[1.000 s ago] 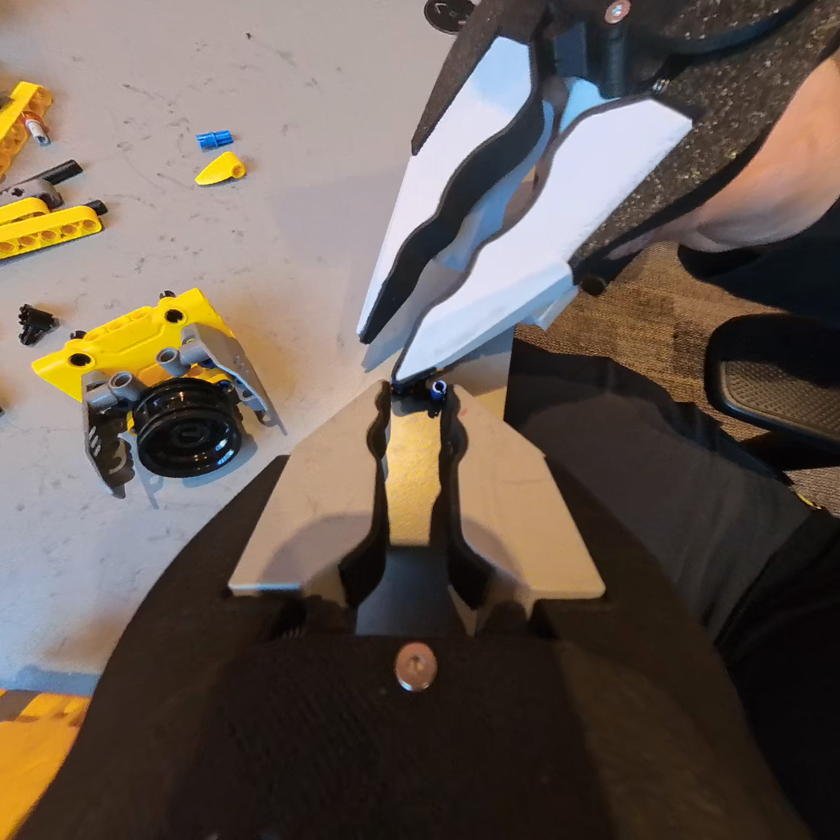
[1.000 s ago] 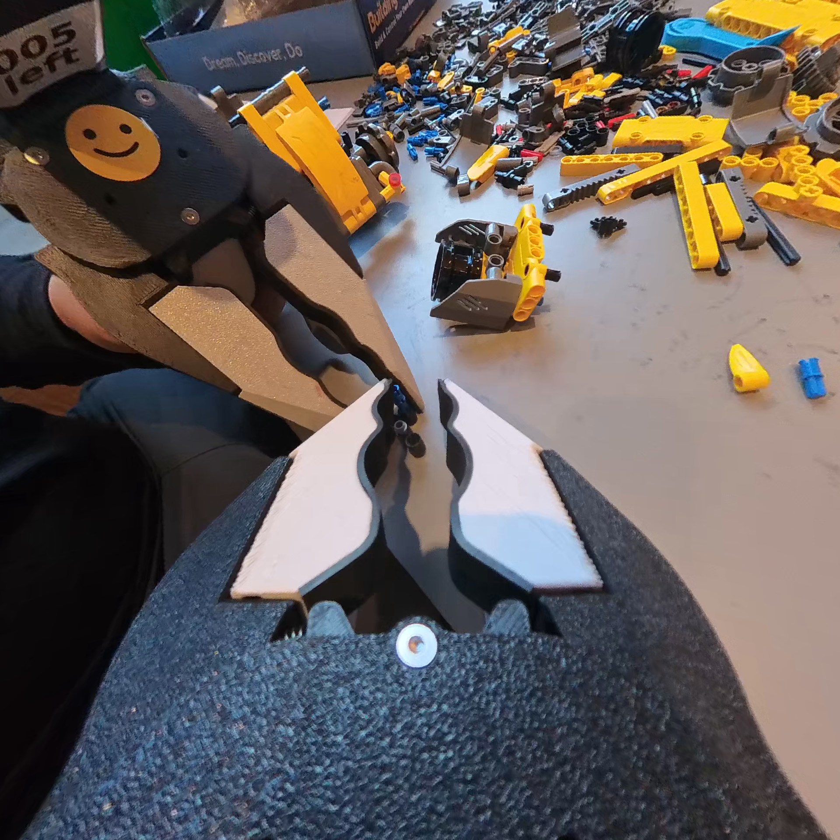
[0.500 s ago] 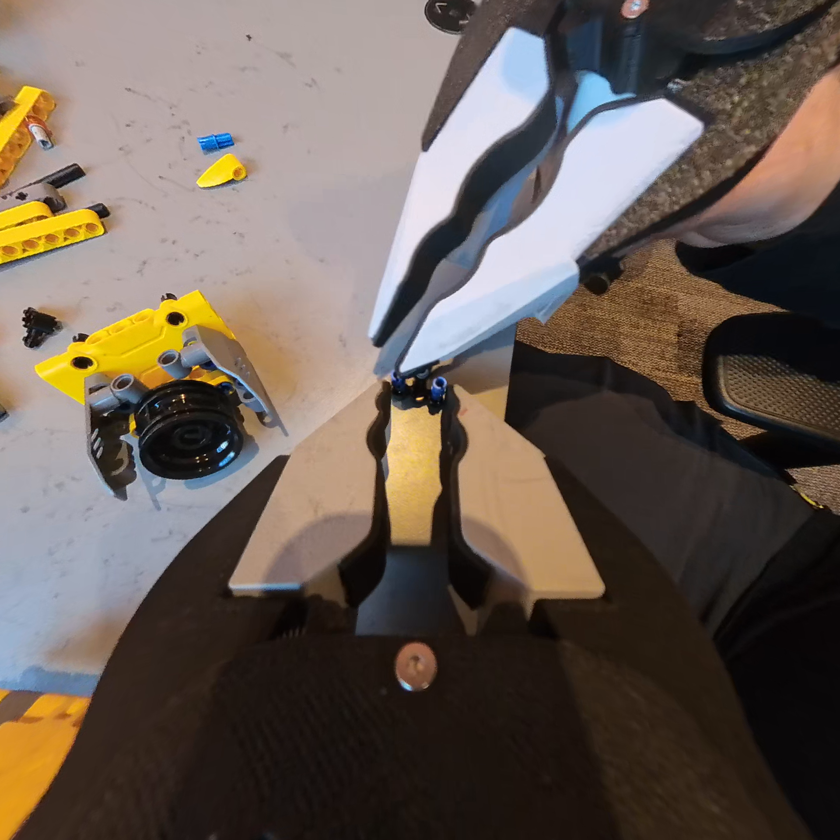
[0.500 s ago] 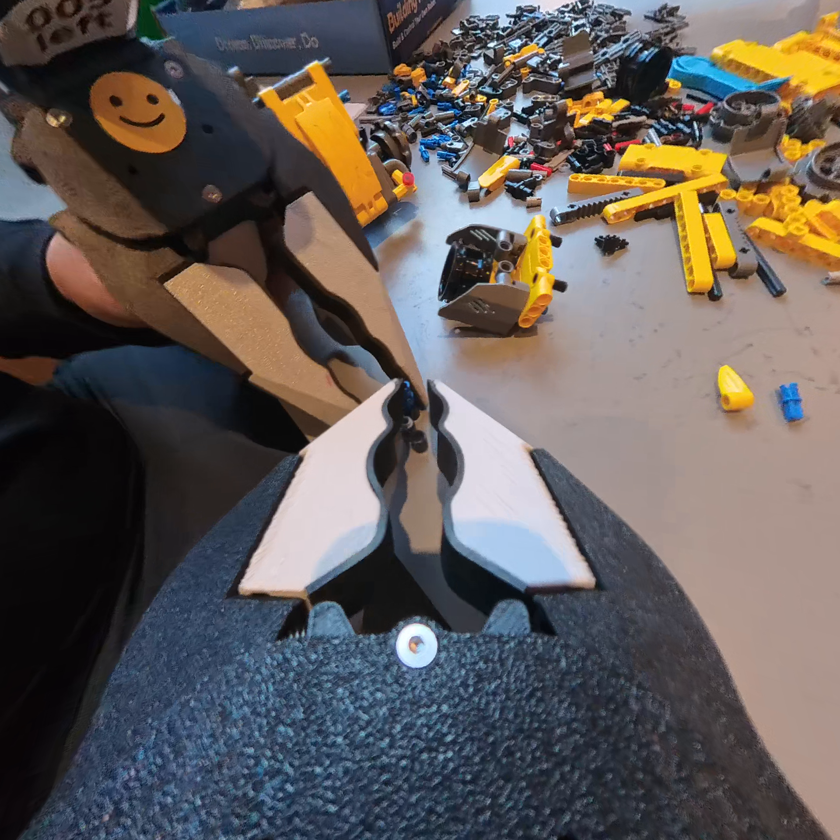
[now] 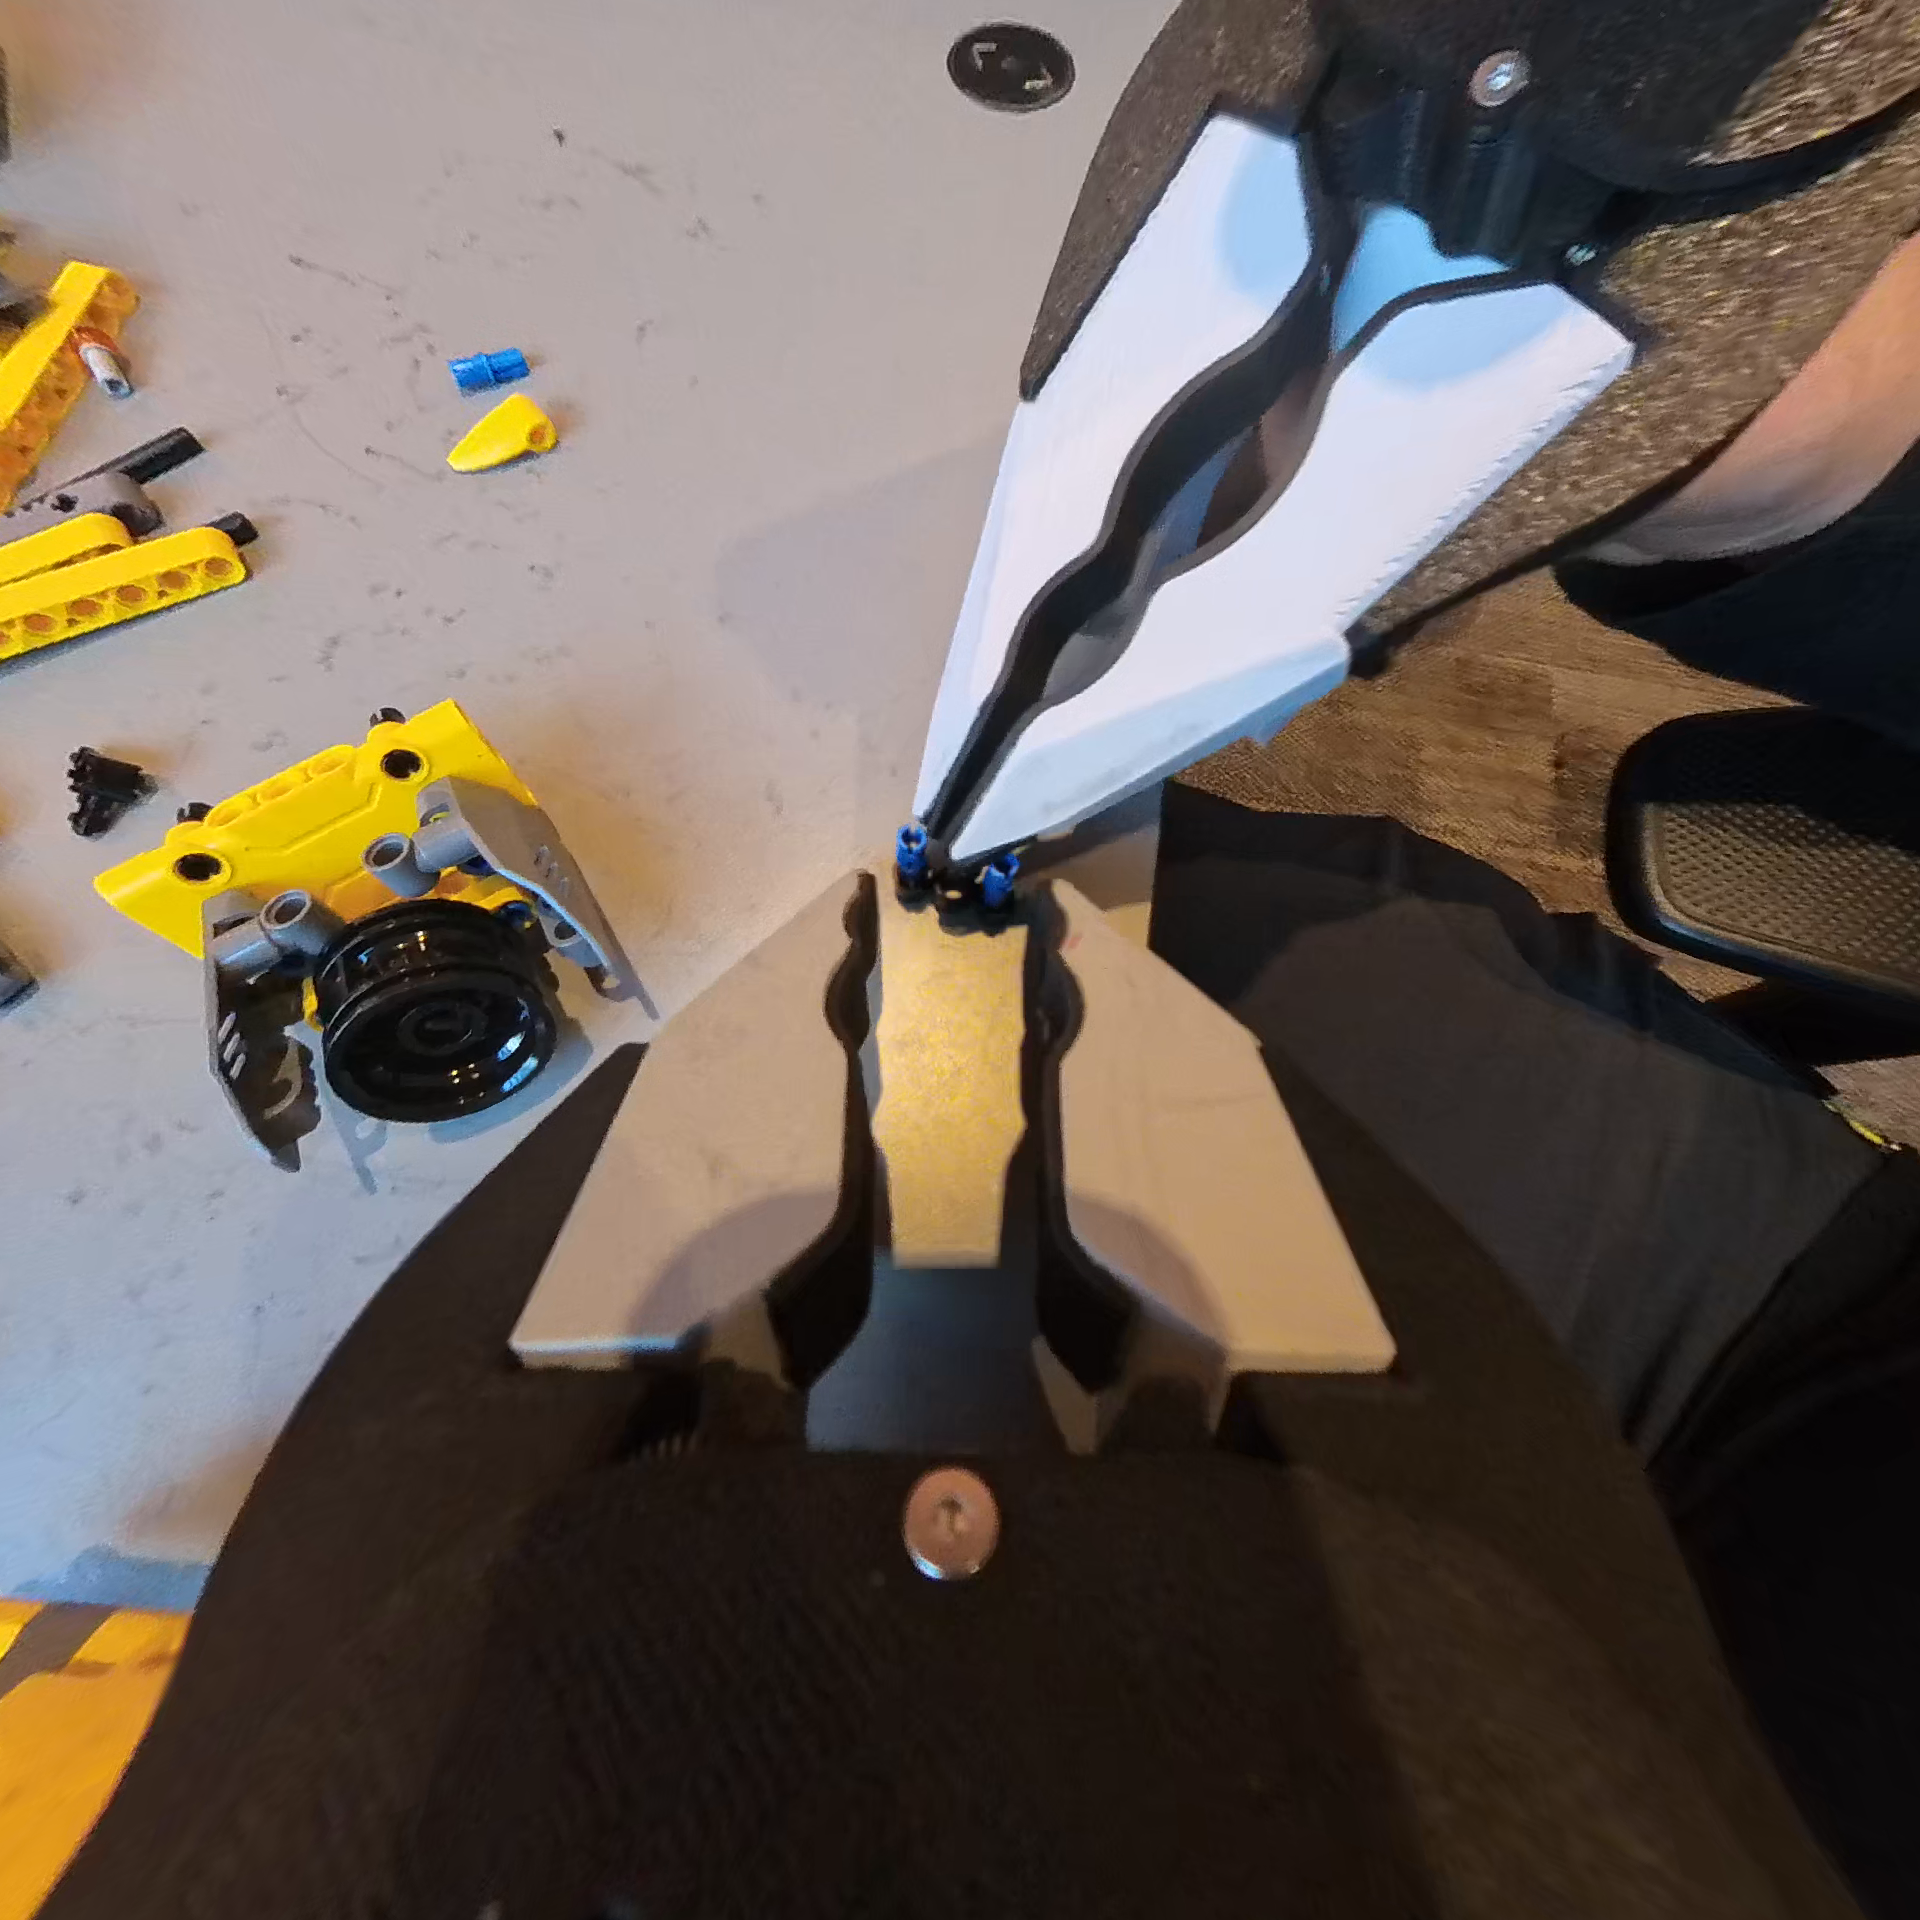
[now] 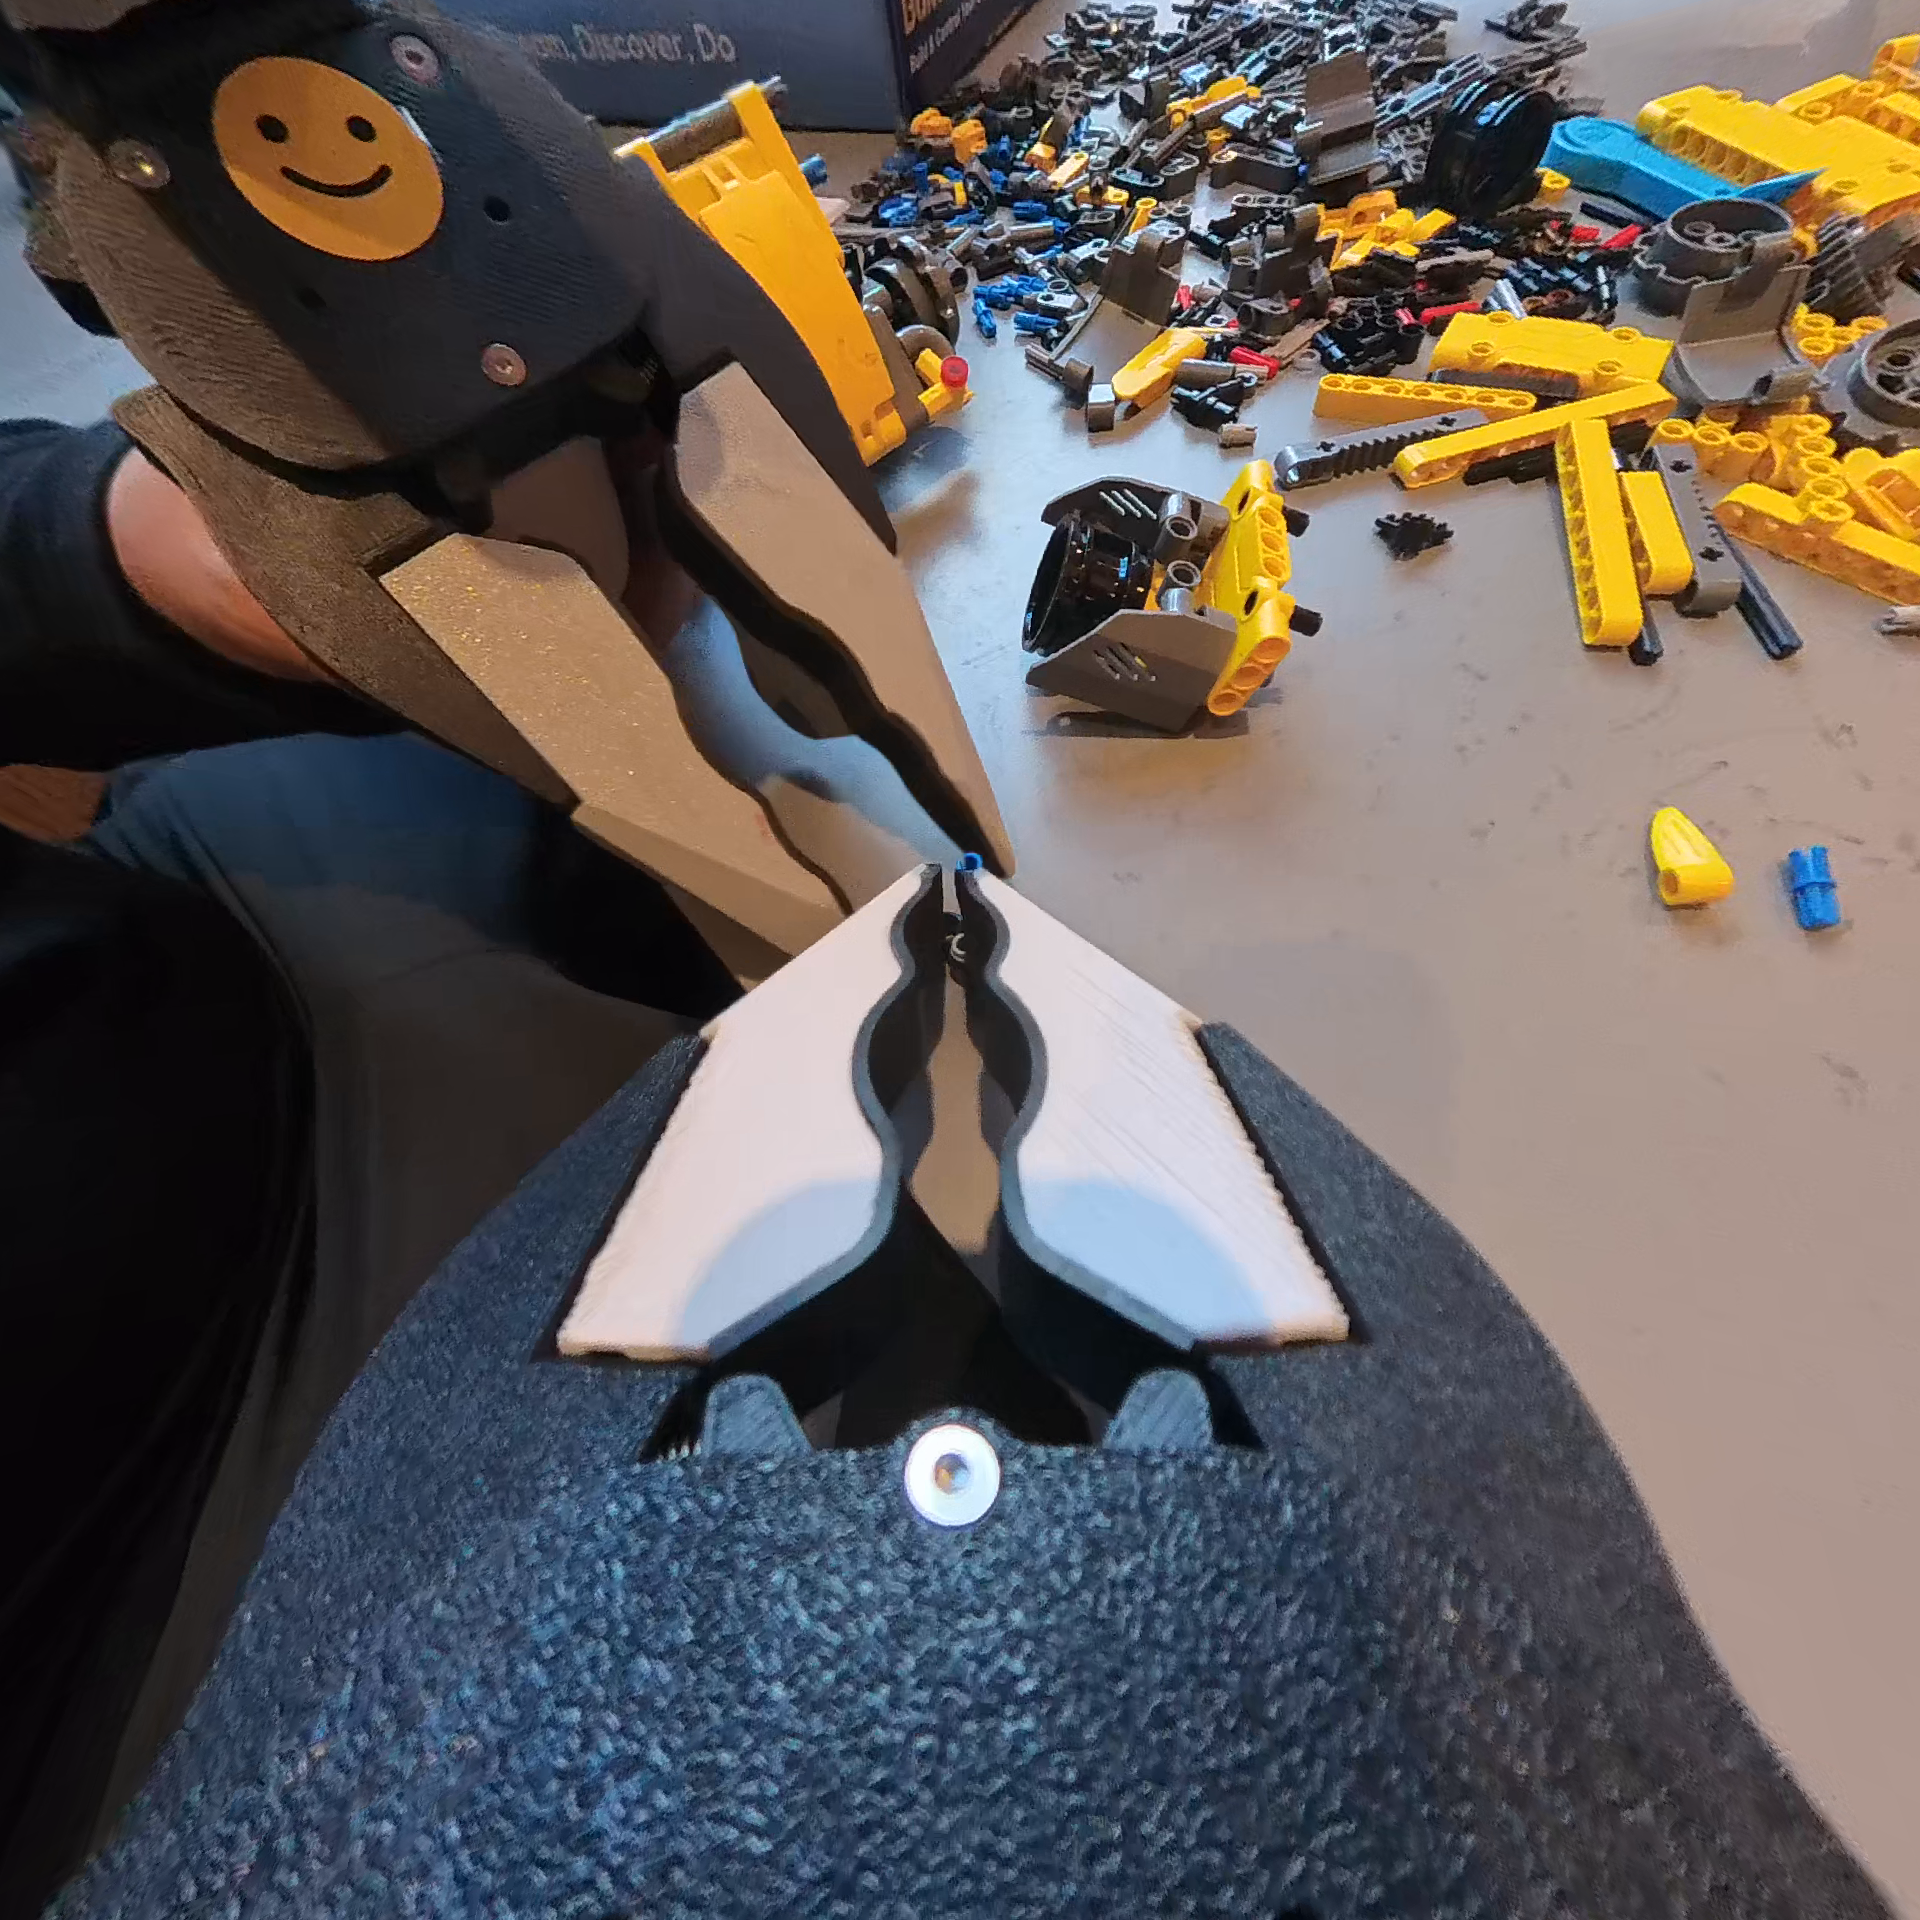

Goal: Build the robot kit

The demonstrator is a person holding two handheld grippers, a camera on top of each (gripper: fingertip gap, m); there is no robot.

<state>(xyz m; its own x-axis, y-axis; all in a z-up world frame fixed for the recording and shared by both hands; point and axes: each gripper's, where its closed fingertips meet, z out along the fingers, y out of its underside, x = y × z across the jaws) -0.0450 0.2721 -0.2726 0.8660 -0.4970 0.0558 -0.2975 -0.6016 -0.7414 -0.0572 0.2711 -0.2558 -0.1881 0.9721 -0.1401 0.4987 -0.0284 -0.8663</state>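
Right tongs (image 6: 951,883) clenched on a small pin piece (image 5: 951,878) — left tongs (image 5: 951,904) grasp it too, steadying it above the desk (image 5: 623,312) edge.

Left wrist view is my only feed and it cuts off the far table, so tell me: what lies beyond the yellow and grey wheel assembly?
Observer: A dense pile of loose parts, black, grey, yellow and blue, covers the far side of the table.
Operator: I see the left gripper and right gripper both pinching the small black piece with blue pins. Anything big behind my left gripper?
Observer: Yes, a large yellow assembly stands on the table just behind it.
Operator: Any marking on the left gripper's body?
Observer: A round yellow smiley sticker sits on its top.
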